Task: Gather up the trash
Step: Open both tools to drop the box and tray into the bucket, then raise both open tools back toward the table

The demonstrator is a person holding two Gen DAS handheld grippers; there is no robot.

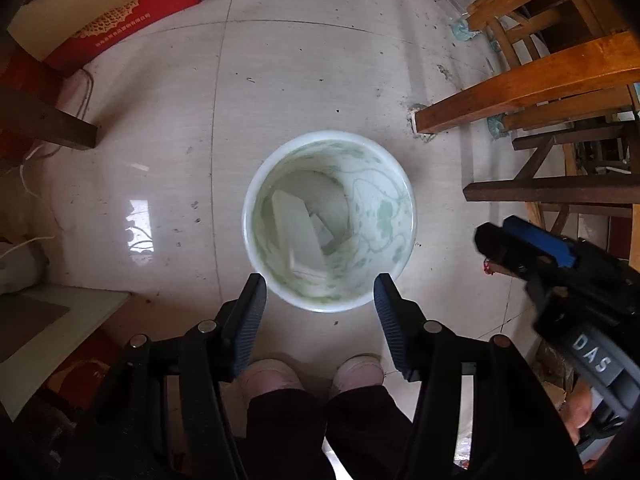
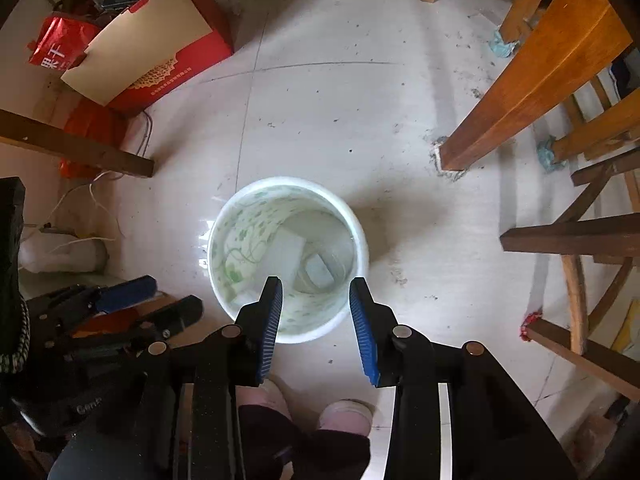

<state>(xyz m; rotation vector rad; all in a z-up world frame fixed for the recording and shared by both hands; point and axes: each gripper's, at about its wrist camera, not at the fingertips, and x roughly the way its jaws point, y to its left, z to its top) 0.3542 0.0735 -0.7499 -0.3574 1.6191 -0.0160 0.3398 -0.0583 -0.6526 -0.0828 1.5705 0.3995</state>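
2 grippers are held pointing steeply down over a white bin patterned with green, which stands on the tiled floor just ahead of the person's shoes. The left gripper is seen with its fingers spread and nothing between them, its tips framing the bin's rim at 6 o'clock. The right gripper is likewise parted, more narrowly, with no trash pinched; its tips hang over the rim at 6 o'clock in the right wrist view. Pale flat pieces are seen lying at the bin's bottom, so the drop appears to be made already. The step in hand is judged to be the release over the bin, and it is done well if both sets of fingers are kept apart and centred above the opening before being lifted. A wooden table leg stands at 2 o'clock and a red box at 10 o'clock; both should be cleared when the grippers are raised. Small debris near the leg may be sought next.
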